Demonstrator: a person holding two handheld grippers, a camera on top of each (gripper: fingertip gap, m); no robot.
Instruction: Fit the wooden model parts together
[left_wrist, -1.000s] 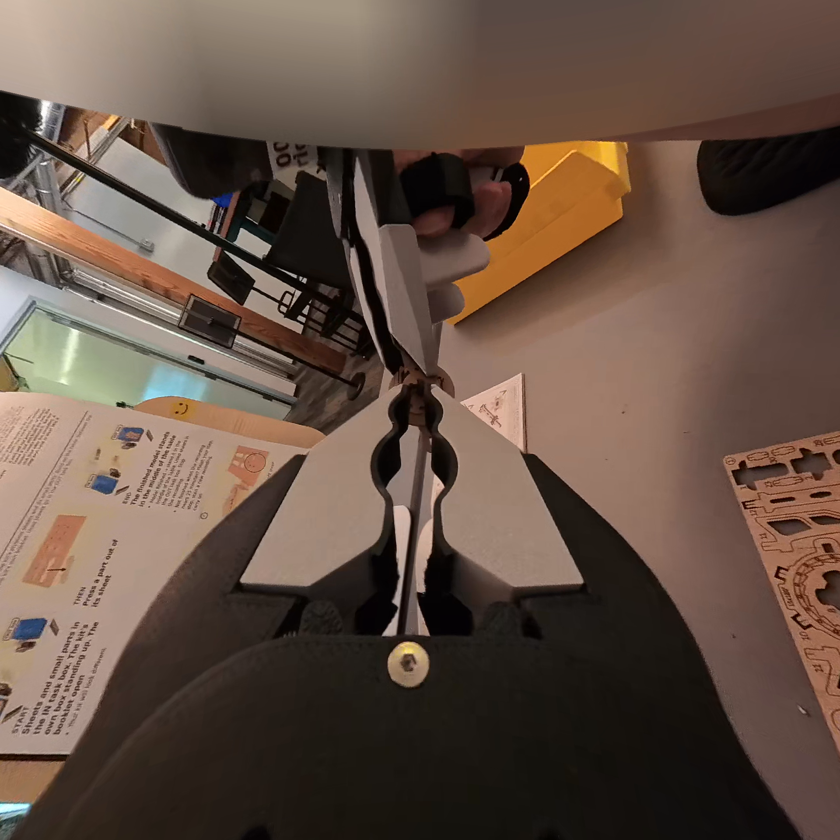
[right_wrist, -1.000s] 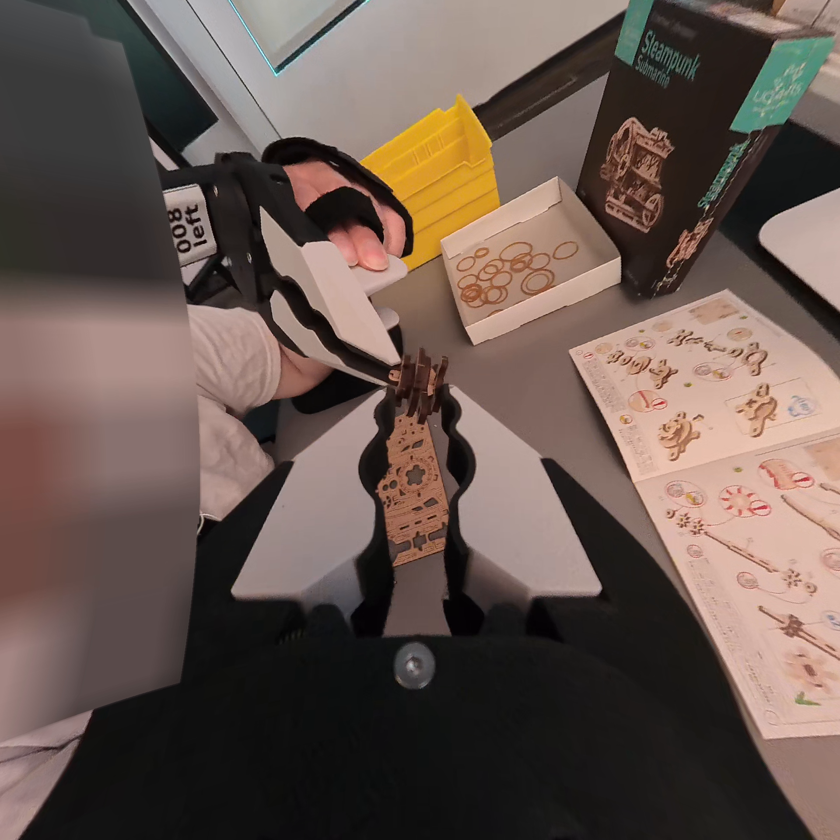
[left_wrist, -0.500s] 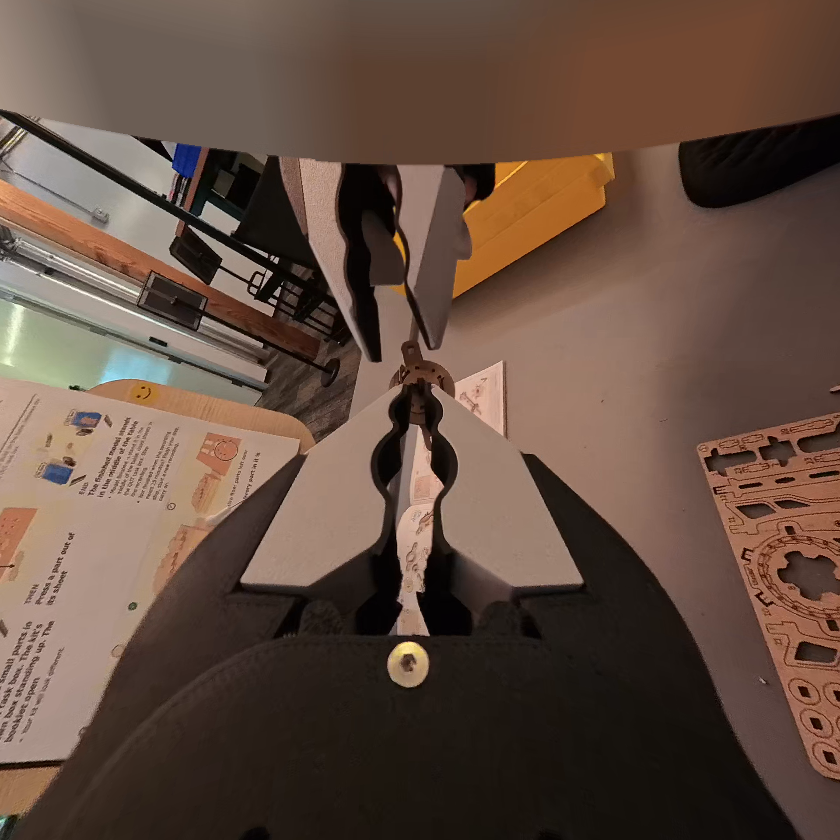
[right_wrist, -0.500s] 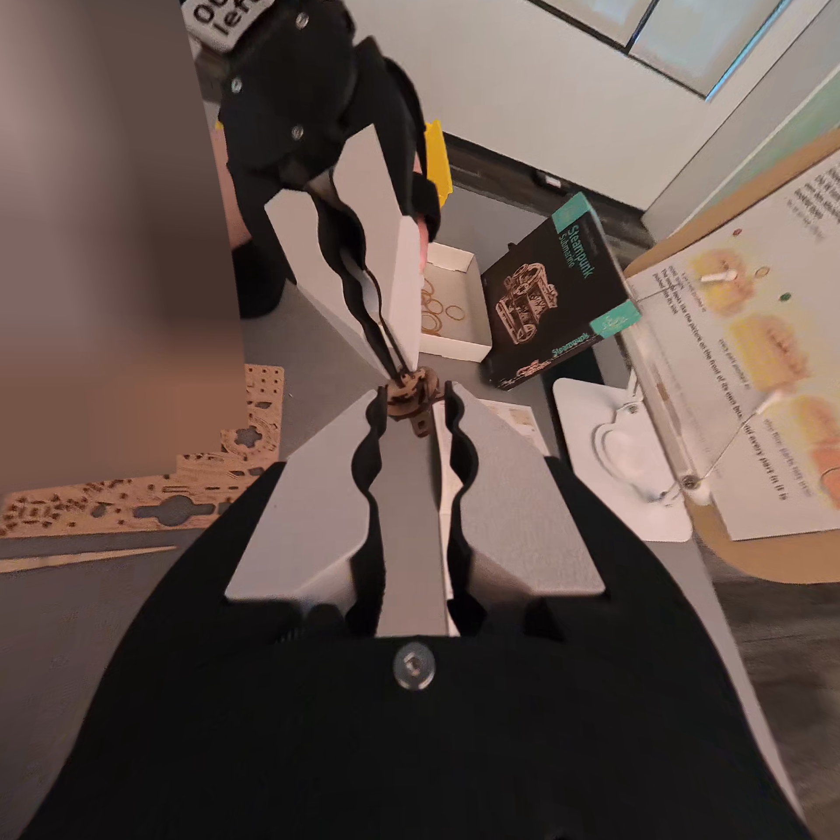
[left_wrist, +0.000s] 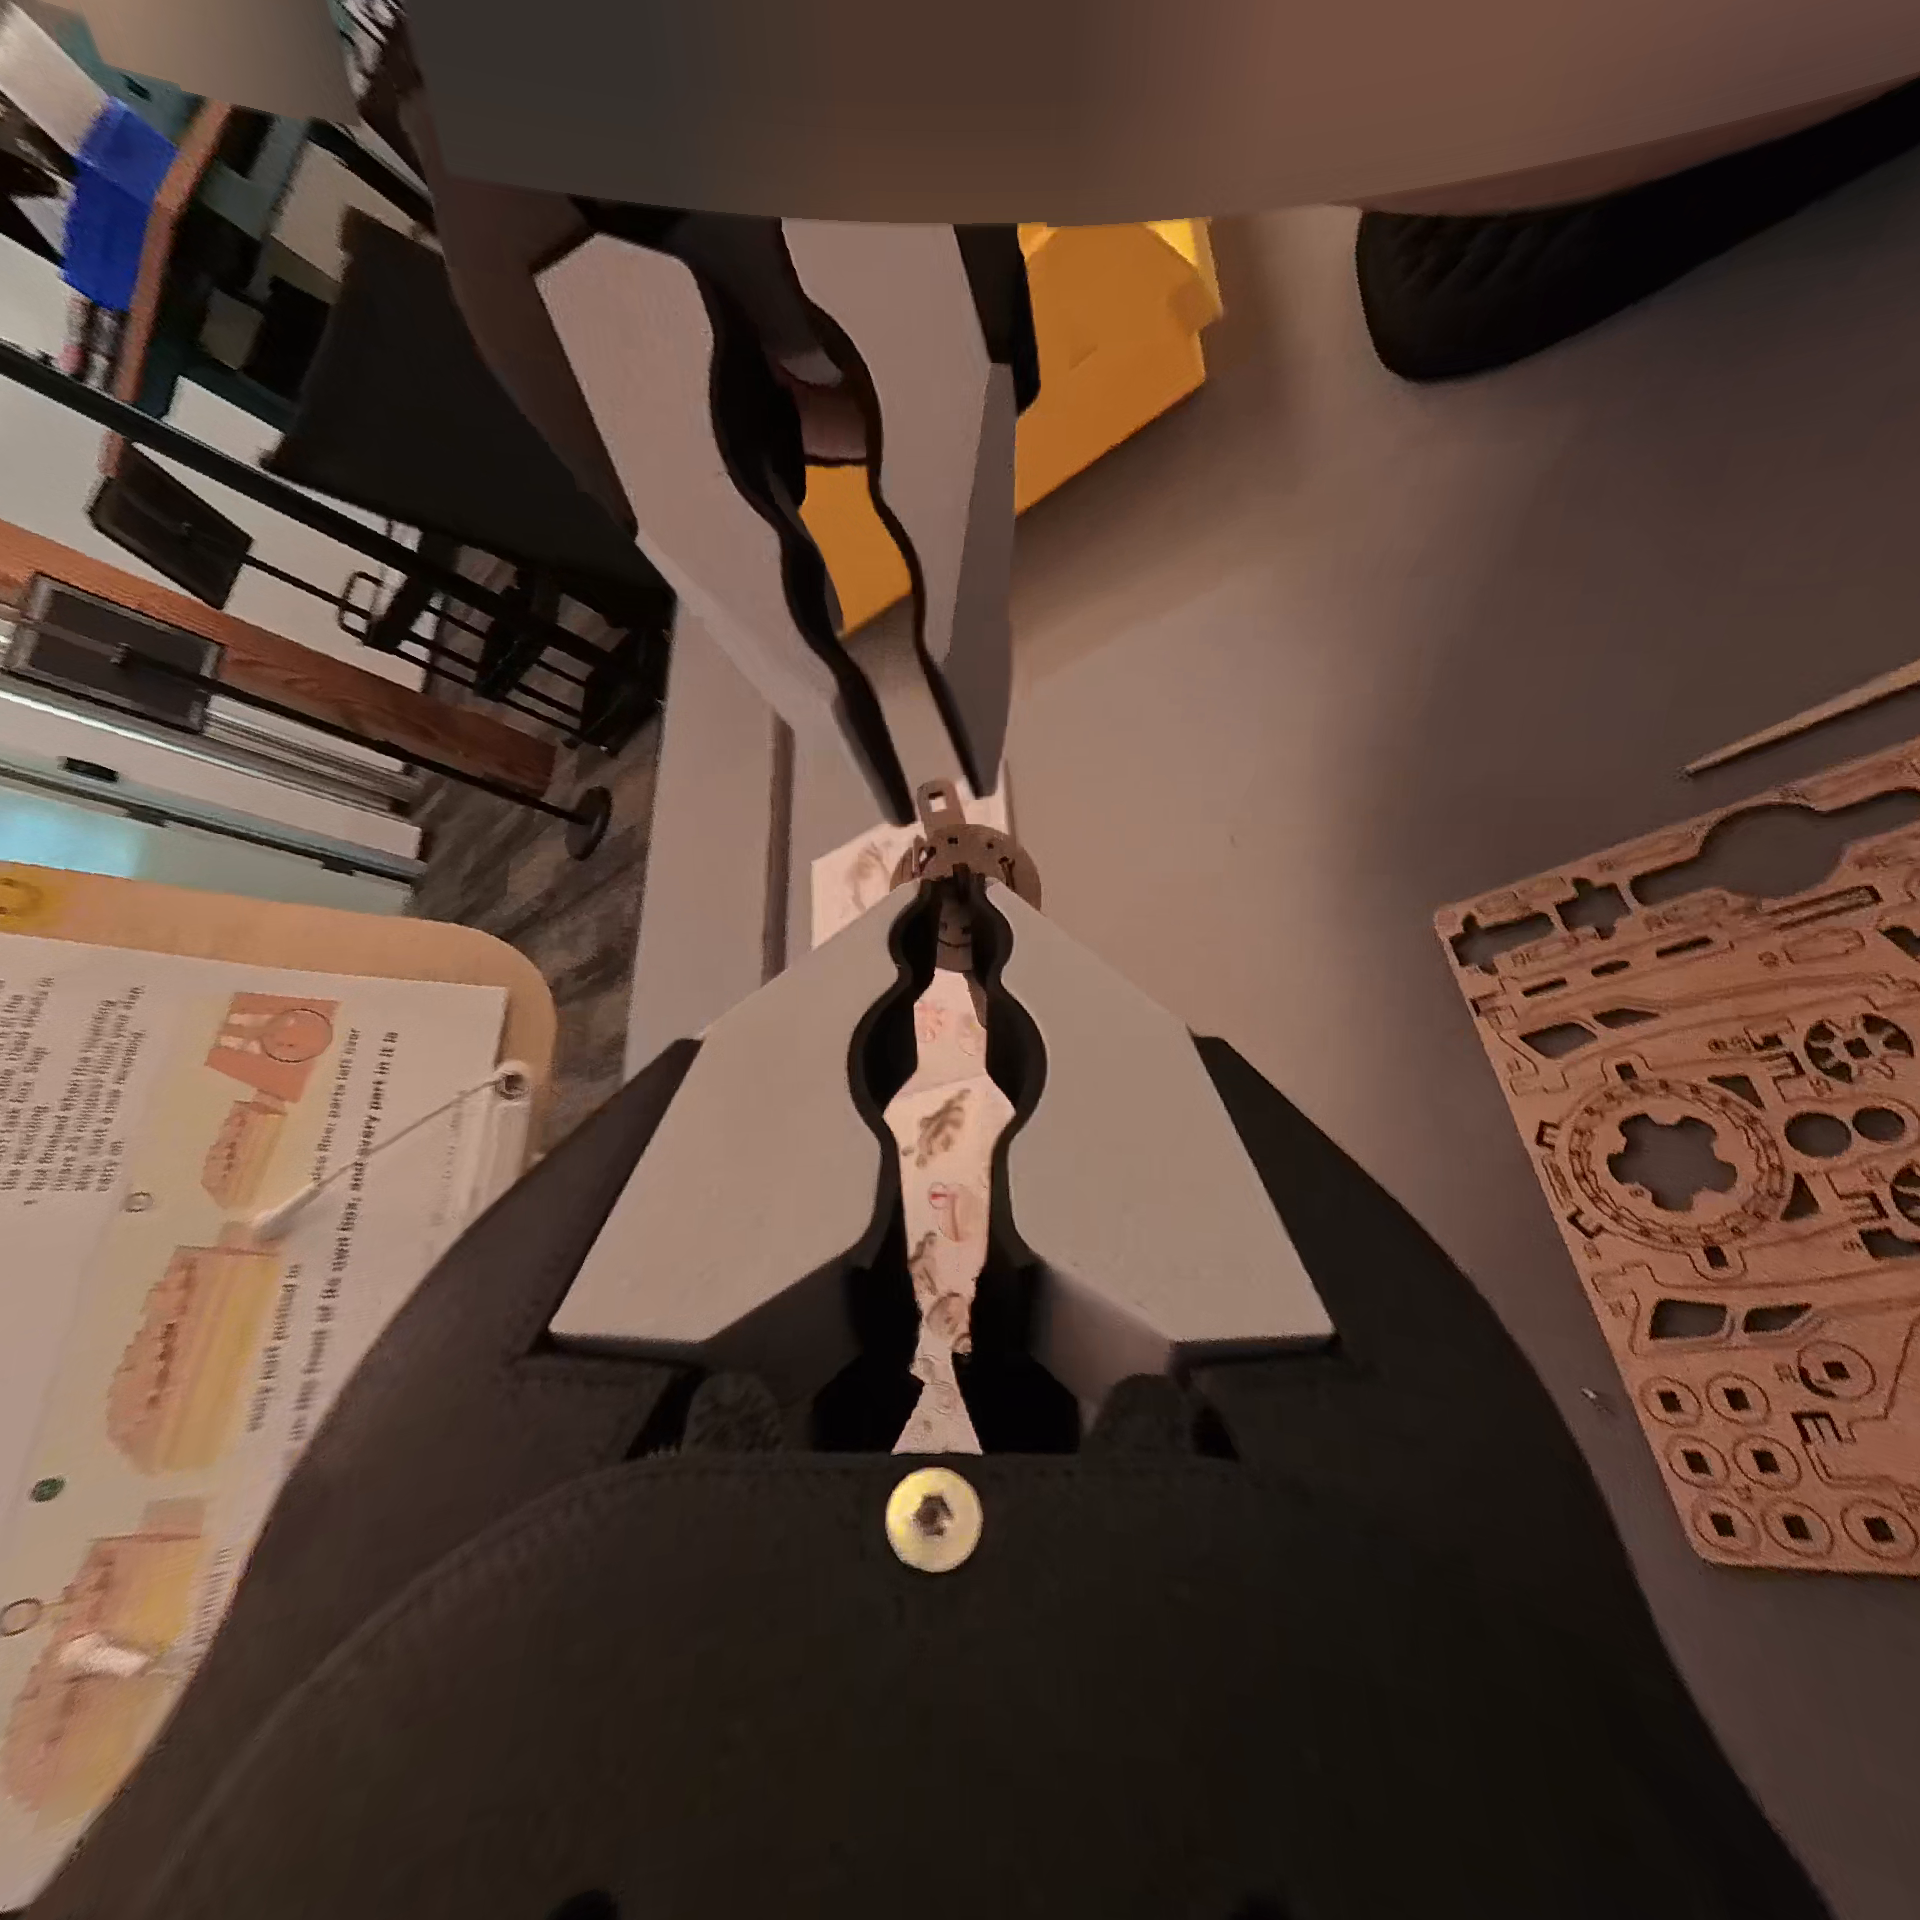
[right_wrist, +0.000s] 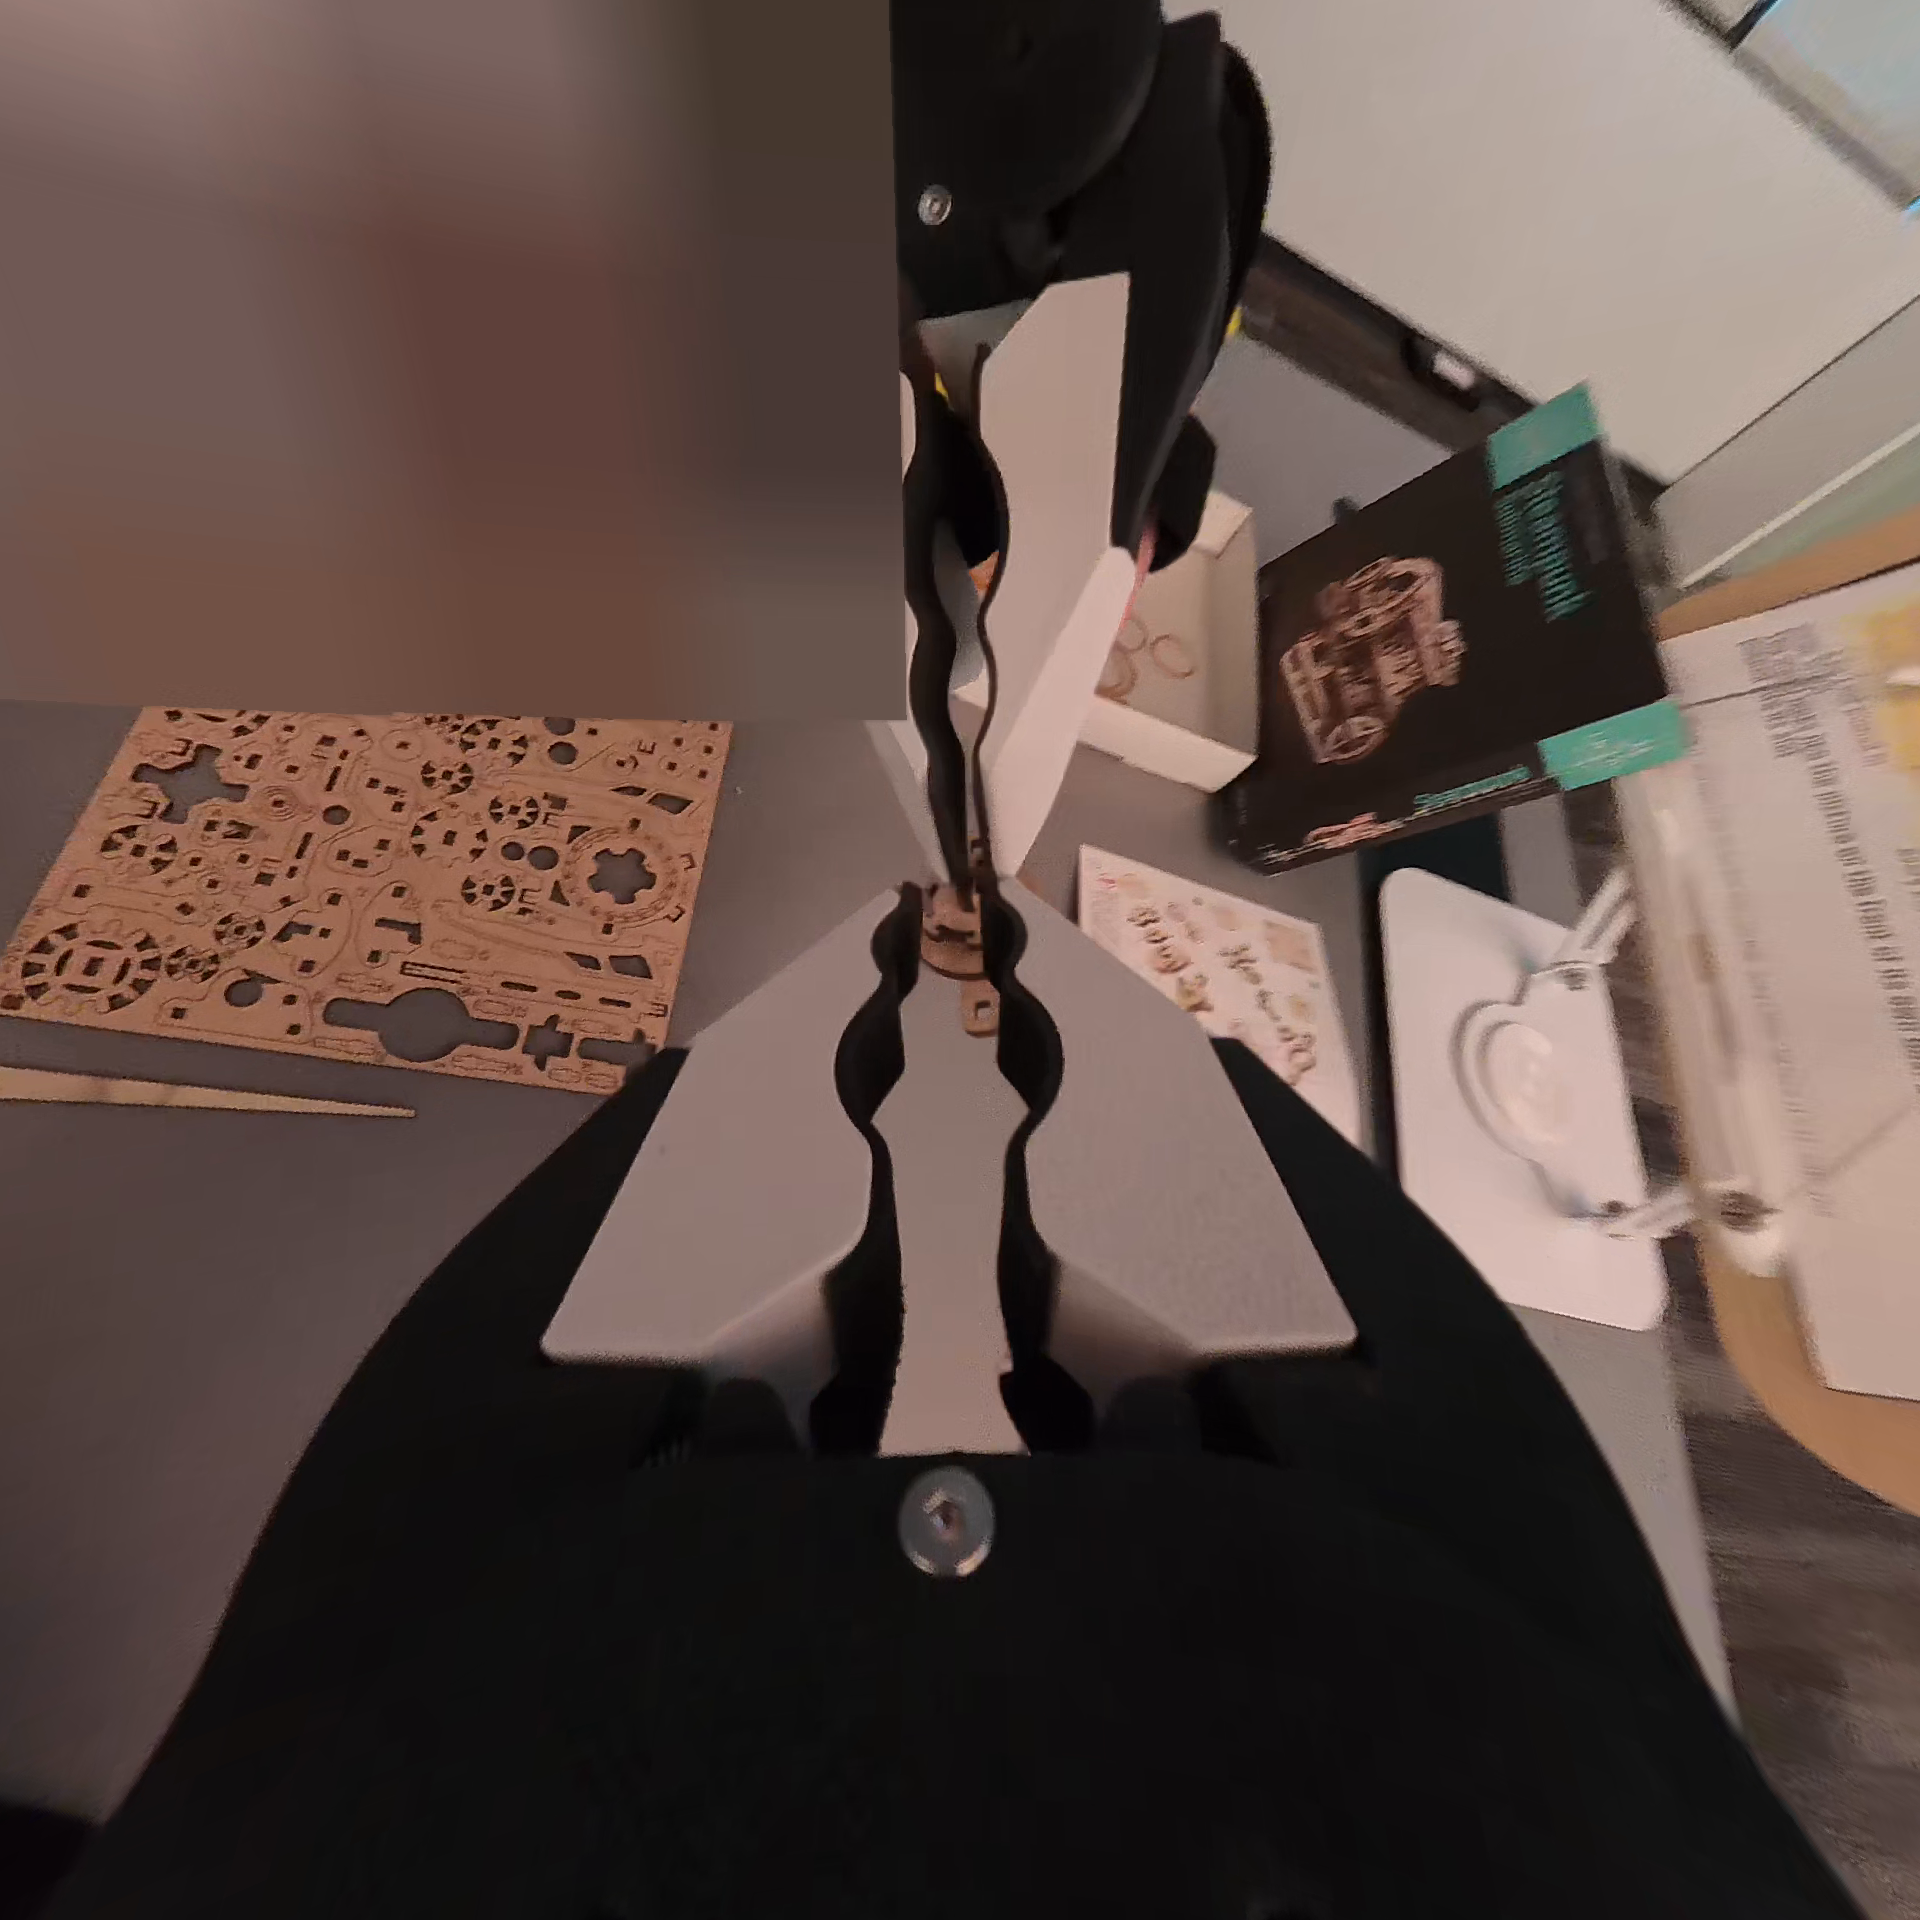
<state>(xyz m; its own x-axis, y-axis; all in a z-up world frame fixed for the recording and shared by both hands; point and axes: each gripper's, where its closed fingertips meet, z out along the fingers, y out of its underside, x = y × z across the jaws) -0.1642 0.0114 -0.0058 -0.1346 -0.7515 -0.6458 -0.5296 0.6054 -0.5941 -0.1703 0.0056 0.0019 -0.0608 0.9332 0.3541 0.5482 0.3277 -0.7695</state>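
A small wooden gear assembly (left_wrist: 968, 858) is held in the air between both grippers, above the grey table (left_wrist: 1351, 727). My left gripper (left_wrist: 951, 885) is shut on it from below in the left wrist view. My right gripper (left_wrist: 940, 798) comes down from above and pinches a small tab of it. In the right wrist view my right gripper (right_wrist: 951, 906) is shut on the assembly (right_wrist: 951, 935), and a small tab hangs toward the camera. The left gripper (right_wrist: 966, 854) meets it tip to tip from above.
A punched wooden parts sheet (right_wrist: 353, 894) and a thin wooden stick (right_wrist: 208, 1091) lie on the table. The kit box (right_wrist: 1455, 644), a white tray of rings (right_wrist: 1174, 707), an instruction sheet (right_wrist: 1216, 956), a yellow bin (left_wrist: 1101, 384) and an instruction board (left_wrist: 208, 1247) stand around. The tips of both grippers are at nearly the same place. The thin wooden stick (right_wrist: 208, 1091) is about equally far from each gripper, around 25 centimeters.
Both grippers have turned together with the assembly still between their tips. The right wrist view has swung so that the parts sheet now lies at its left.
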